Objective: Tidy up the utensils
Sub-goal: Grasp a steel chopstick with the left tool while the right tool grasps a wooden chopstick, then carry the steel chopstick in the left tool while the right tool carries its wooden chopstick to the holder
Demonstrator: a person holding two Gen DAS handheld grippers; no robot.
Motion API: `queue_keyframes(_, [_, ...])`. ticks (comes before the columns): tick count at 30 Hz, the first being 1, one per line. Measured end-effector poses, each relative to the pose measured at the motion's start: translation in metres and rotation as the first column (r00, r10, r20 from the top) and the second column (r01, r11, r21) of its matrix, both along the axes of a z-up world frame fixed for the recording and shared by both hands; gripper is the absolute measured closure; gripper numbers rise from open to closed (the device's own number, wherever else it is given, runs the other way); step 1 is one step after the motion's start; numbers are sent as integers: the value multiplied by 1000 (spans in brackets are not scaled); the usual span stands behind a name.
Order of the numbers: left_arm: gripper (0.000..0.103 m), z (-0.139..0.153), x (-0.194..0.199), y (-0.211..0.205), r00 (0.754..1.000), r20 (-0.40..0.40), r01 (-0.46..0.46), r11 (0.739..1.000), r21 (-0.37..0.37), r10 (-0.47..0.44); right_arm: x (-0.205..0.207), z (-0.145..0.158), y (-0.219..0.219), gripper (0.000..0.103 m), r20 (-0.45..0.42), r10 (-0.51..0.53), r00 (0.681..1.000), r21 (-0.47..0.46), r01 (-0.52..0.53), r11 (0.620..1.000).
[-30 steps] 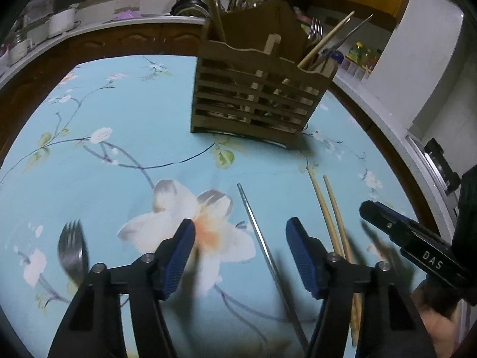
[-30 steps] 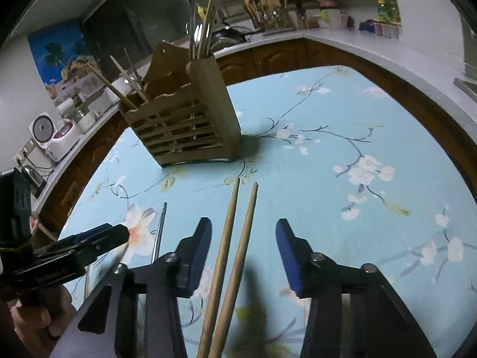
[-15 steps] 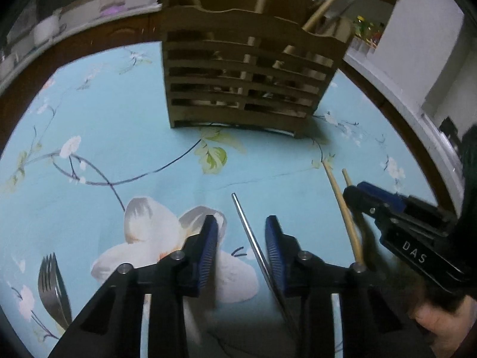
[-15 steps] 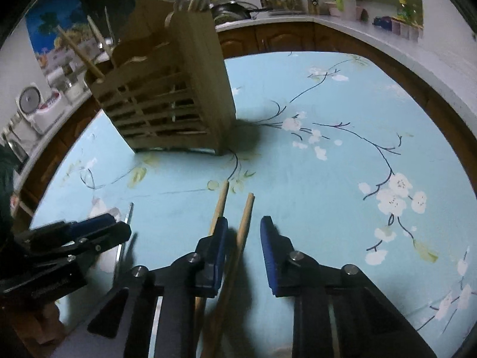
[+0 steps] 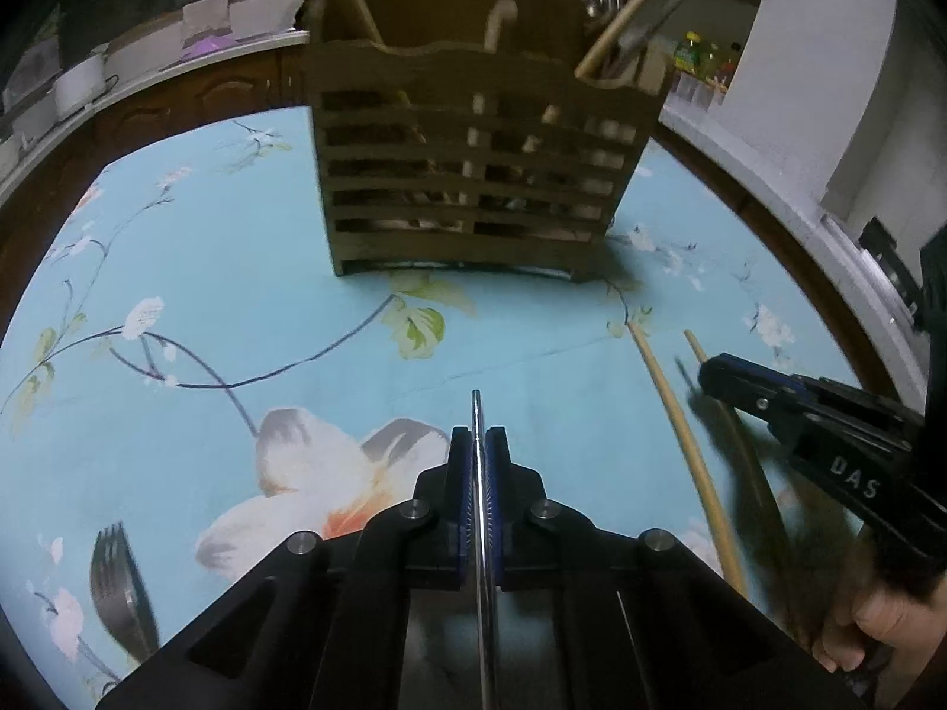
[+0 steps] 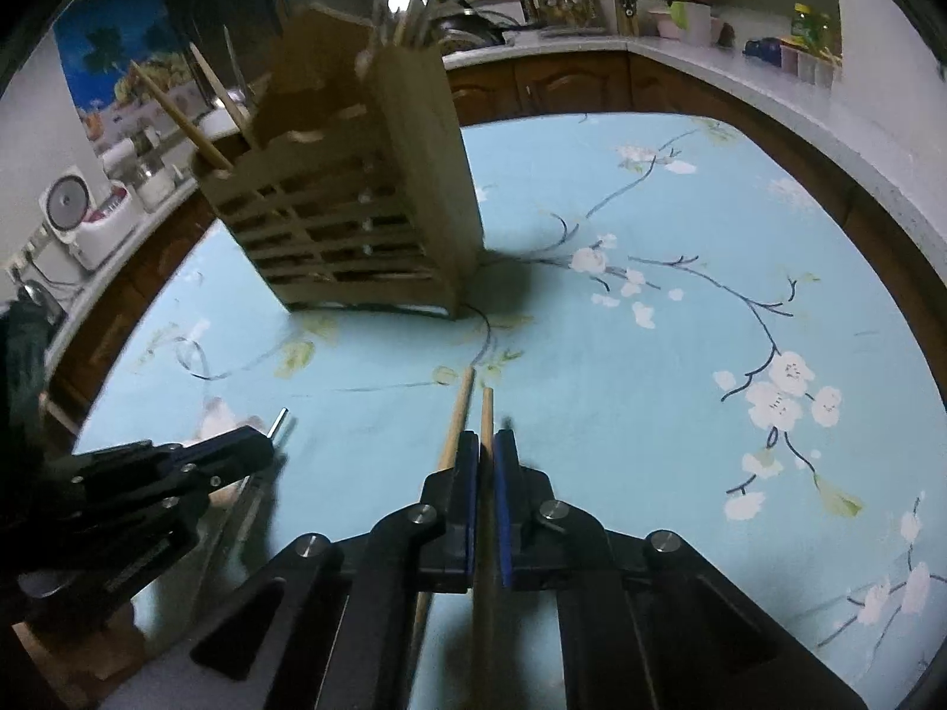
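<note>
My left gripper (image 5: 478, 444) is shut on a thin metal chopstick (image 5: 476, 408) that lies on the blue floral tablecloth (image 5: 177, 272). My right gripper (image 6: 486, 447) is shut on one wooden chopstick (image 6: 487, 408); its twin (image 6: 458, 420) lies just left of the left finger, outside the grip. Both wooden chopsticks (image 5: 680, 432) show at the right of the left wrist view, with the right gripper (image 5: 719, 373) over them. The slatted wooden utensil holder (image 5: 473, 177) stands behind, holding chopsticks and forks; it also shows in the right wrist view (image 6: 355, 207). The left gripper (image 6: 254, 449) shows at lower left there.
A metal fork (image 5: 118, 586) lies on the cloth at the lower left. The round table's dark wooden rim (image 6: 876, 225) curves around the cloth. White countertops with jars, bottles and a rice cooker (image 6: 71, 213) run behind.
Both grippers moved forward toward the holder and went from wide open to shut: the left on the metal chopstick, the right on one wooden chopstick.
</note>
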State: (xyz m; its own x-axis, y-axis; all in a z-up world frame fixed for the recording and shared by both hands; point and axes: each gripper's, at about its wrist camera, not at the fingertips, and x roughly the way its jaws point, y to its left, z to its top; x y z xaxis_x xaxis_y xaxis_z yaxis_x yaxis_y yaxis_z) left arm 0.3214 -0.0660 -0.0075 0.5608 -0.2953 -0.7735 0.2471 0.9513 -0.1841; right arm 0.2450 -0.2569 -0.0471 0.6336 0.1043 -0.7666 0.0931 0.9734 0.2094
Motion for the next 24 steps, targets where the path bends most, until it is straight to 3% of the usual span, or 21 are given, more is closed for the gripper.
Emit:
queue_keyframes(10, [101, 58, -45, 41, 993, 116, 11, 993, -122, 3, -39, 68, 3, 98, 170, 2, 986, 49, -11, 999])
queue_keyframes(15, [101, 90, -78, 64, 983, 183, 21, 983, -180, 13, -61, 112, 6, 98, 277, -1, 961, 51, -14, 999])
queue_keyframes(24, [101, 131, -123, 102, 953, 299, 27, 968, -249, 50, -84, 161, 9, 98, 402, -7, 916, 34, -8, 999])
